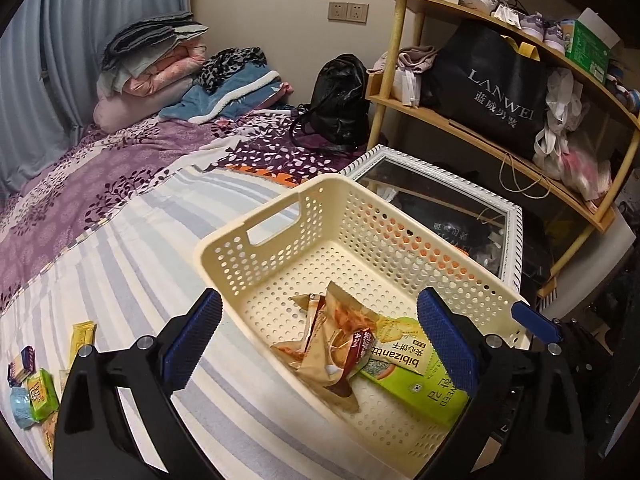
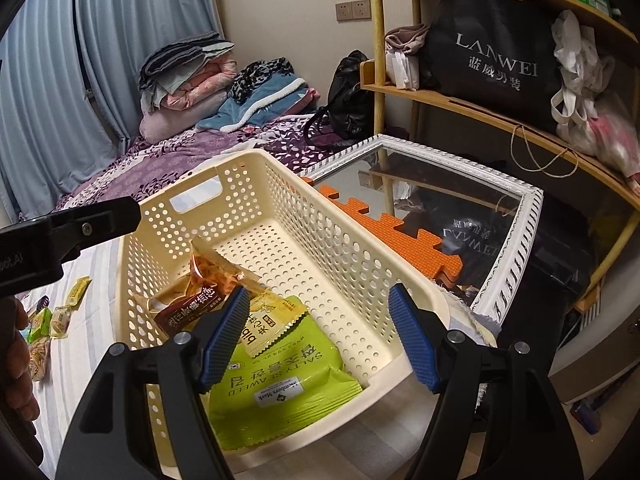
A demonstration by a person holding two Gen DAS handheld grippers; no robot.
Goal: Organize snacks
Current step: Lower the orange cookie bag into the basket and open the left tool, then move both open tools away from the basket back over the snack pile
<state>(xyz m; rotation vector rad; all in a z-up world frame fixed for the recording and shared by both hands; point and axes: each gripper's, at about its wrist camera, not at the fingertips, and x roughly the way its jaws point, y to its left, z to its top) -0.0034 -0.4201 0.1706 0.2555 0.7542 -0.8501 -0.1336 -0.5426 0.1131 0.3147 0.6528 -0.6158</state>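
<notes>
Several small snacks (image 1: pixel 34 380) lie loose near the bed's (image 1: pixel 132 240) left edge, waiting to be gathered, perhaps six, though they blur. We hold our left gripper (image 1: pixel 318 344) and right gripper (image 2: pixel 320 336) spread and empty over the cream basket (image 1: pixel 400 208), where a brown packet (image 2: pixel 192 300), yellow packet (image 2: pixel 268 320) and glossy green seaweed bag (image 2: pixel 280 392) overlap.

My left gripper (image 1: pixel 318 338) shows blue ribbed pads on black arms, and so does my right gripper (image 2: pixel 320 334). Below sits the cream perforated plastic basket (image 1: pixel 280 208), dotted with round holes. Inside, a lime-green seaweed packet (image 2: pixel 280 392) with white lettering, a yellow biscuit pack (image 2: pixel 268 328), a brown-and-orange crinkled pouch (image 1: pixel 332 344). The bedsheet (image 1: pixel 132 248) runs in grey-blue and white stripes; beyond it, a purple quilt (image 1: pixel 80 176) with leaf print.
</notes>
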